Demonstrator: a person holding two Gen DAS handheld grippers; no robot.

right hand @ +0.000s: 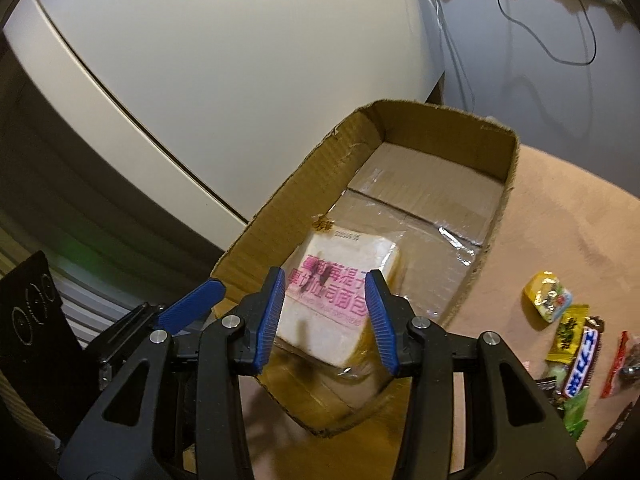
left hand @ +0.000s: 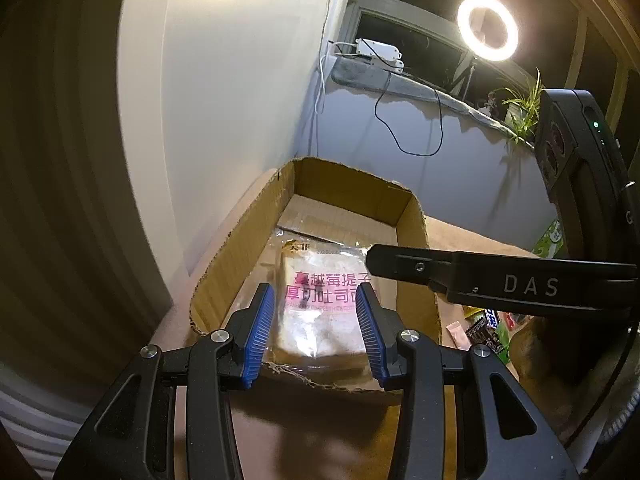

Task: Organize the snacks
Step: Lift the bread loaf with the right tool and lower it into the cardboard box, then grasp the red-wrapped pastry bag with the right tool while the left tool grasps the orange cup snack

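Observation:
A clear packet of sliced toast with pink lettering (left hand: 320, 312) lies in the near end of an open cardboard box (left hand: 224, 264). It also shows in the right wrist view (right hand: 340, 300), inside the box (right hand: 280, 208). My left gripper (left hand: 316, 332) is open and empty, hovering above the packet at the box's near edge. My right gripper (right hand: 326, 320) is open and empty, also above the packet. The right gripper's body crosses the left wrist view (left hand: 500, 280). A blue pad of the left gripper (right hand: 192, 304) shows at lower left in the right wrist view.
Several loose snack packets (right hand: 572, 340) lie on the tan surface right of the box, also glimpsed in the left wrist view (left hand: 484, 332). A white curved wall (right hand: 240, 60) stands left of the box. A ring light (left hand: 488, 28), cables and a plant (left hand: 524, 108) are behind.

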